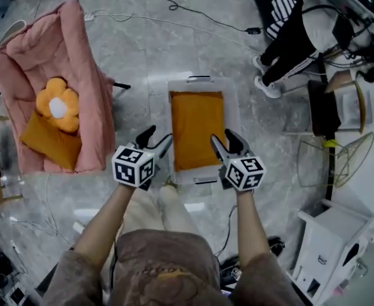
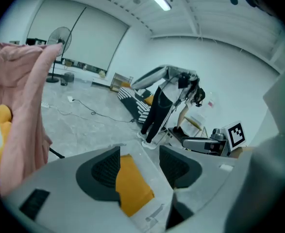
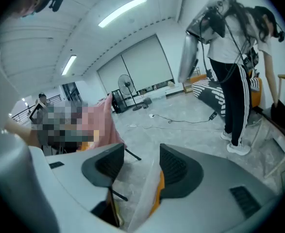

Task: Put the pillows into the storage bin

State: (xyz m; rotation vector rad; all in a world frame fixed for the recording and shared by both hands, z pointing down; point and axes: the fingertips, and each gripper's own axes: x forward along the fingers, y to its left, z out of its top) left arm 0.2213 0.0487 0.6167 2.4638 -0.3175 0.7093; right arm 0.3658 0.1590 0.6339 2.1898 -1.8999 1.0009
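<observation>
Hovering left tongs (image 1: 156, 137) and right tongs (image 1: 225, 139), both released and empty, I find the yellow flower-shaped plush pillow (image 1: 58, 106) leftward, nearest the left.

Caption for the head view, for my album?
Left gripper and right gripper open at the storage bin holding orange pillow.

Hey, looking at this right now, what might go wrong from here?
The orange pillow already covers the storage bin's floor, so the flower pillow on the pink sofa may sit proud. The bin wall stands between the right gripper's open jaws; closing now could grab it.
</observation>
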